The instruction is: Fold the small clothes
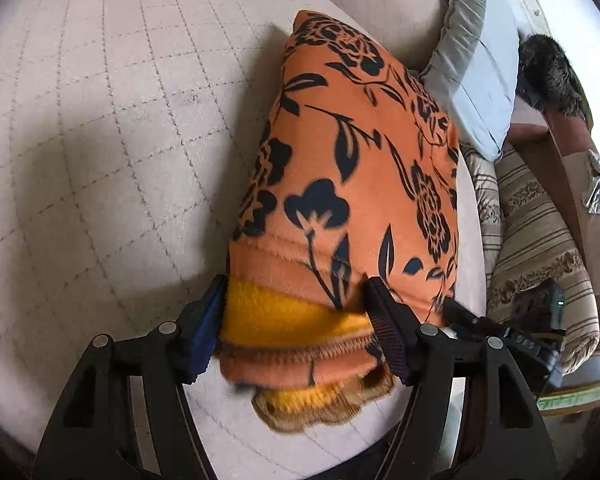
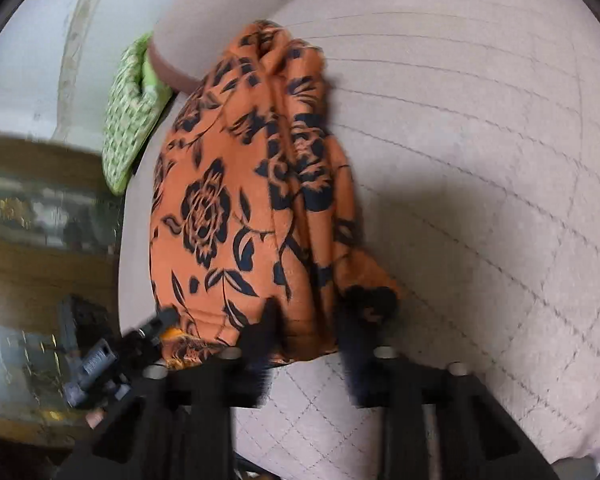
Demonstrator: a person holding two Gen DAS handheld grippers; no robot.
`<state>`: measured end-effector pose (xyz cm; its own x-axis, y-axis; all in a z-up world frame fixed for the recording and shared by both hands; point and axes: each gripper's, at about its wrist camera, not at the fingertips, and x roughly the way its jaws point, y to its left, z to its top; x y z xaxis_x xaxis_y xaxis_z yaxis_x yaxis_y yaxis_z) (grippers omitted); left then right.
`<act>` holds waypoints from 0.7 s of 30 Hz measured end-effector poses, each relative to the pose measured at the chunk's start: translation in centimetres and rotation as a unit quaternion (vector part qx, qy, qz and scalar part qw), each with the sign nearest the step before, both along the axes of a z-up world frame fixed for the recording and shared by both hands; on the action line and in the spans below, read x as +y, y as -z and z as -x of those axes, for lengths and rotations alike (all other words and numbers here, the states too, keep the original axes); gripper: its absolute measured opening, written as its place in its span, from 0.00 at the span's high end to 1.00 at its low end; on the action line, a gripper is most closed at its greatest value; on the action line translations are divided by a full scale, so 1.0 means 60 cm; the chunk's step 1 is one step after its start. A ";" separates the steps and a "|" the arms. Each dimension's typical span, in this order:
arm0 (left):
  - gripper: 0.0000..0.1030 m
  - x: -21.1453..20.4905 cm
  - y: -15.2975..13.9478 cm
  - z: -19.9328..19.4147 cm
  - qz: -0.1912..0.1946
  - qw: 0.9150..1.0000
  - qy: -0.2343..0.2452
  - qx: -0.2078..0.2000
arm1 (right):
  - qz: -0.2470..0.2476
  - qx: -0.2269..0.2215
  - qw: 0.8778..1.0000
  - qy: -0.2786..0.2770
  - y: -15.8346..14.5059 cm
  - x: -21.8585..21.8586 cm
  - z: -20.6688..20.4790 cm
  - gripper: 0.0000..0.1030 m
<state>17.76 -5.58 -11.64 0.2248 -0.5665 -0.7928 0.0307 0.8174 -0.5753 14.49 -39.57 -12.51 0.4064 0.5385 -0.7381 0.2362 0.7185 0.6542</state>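
Jaws of the left gripper (image 1: 296, 296): standing spread wide, flanking the near folded edge of the orange floral garment (image 1: 360, 160) without pinching it. Lying between the two pads, the bundled hem with its yellow lining (image 1: 284, 316) is filling the gap and brushing both sides, the rest of the cloth stretching away from the fingers across the pale quilted surface (image 1: 100, 140). Sitting beyond the garment's far right side, a grey pillow (image 1: 472, 80) and, nearer, a striped cushion (image 1: 540, 220). Moving over to the right wrist view: a green checked cloth (image 2: 128, 128) resting at the surface's left edge, just beside the garment's far left corner. Jaws of the right gripper (image 2: 308, 332): drawn narrow and pinching a bunched fold at the garment's near edge, though blurred. Running straight away from those fingers, the gathered ridge of fabric, with the flatter flowered panel lying to its left.
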 end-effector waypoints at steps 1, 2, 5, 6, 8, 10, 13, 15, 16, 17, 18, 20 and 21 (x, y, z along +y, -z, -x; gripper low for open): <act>0.33 0.001 -0.006 0.003 0.002 1.000 0.001 0.000 | -0.004 -0.006 1.000 0.012 -0.009 -0.002 0.005 0.86; 0.33 0.003 -0.011 0.007 0.000 1.000 0.002 -0.004 | 0.007 -0.018 1.000 0.021 -0.029 -0.004 0.016 0.93; 0.33 0.005 0.001 0.007 -0.025 1.000 0.006 0.003 | 0.047 -0.048 0.997 0.036 -0.069 -0.006 0.033 0.93; 0.33 0.008 0.009 0.007 -0.023 1.000 0.004 0.007 | 0.060 -0.034 0.997 0.032 -0.057 -0.007 0.023 0.93; 0.33 0.022 0.004 0.012 -0.016 1.000 0.003 0.003 | 0.053 -0.011 0.998 0.019 -0.027 -0.004 0.008 0.93; 0.33 0.038 -0.010 0.017 -0.004 1.000 -0.004 -0.004 | 0.058 -0.028 0.998 0.011 -0.035 0.001 0.015 0.93; 0.33 0.059 -0.026 0.017 0.015 0.999 -0.019 -0.022 | 0.031 -0.065 0.997 0.023 -0.063 -0.014 0.039 0.86; 0.33 0.067 -0.029 0.009 0.022 0.999 -0.024 -0.026 | 0.030 -0.075 0.996 0.029 -0.073 -0.019 0.045 0.63; 0.33 0.069 -0.026 0.004 0.022 0.999 -0.023 -0.023 | 0.028 -0.081 0.996 0.027 -0.076 -0.018 0.042 0.56; 0.33 0.069 -0.023 -0.003 0.022 0.999 -0.023 -0.021 | 0.028 -0.085 0.996 0.027 -0.078 -0.018 0.038 0.51; 0.33 0.067 -0.020 -0.009 0.022 0.999 -0.025 -0.017 | 0.030 -0.083 0.996 0.029 -0.076 -0.019 0.031 0.51; 0.33 0.063 -0.010 -0.019 0.029 0.999 -0.029 -0.005 | 0.029 -0.064 0.997 0.029 -0.067 -0.035 0.013 0.50; 0.33 0.058 -0.001 -0.025 0.033 0.999 -0.026 0.003 | 0.028 -0.051 0.998 0.026 -0.055 -0.036 -0.002 0.50</act>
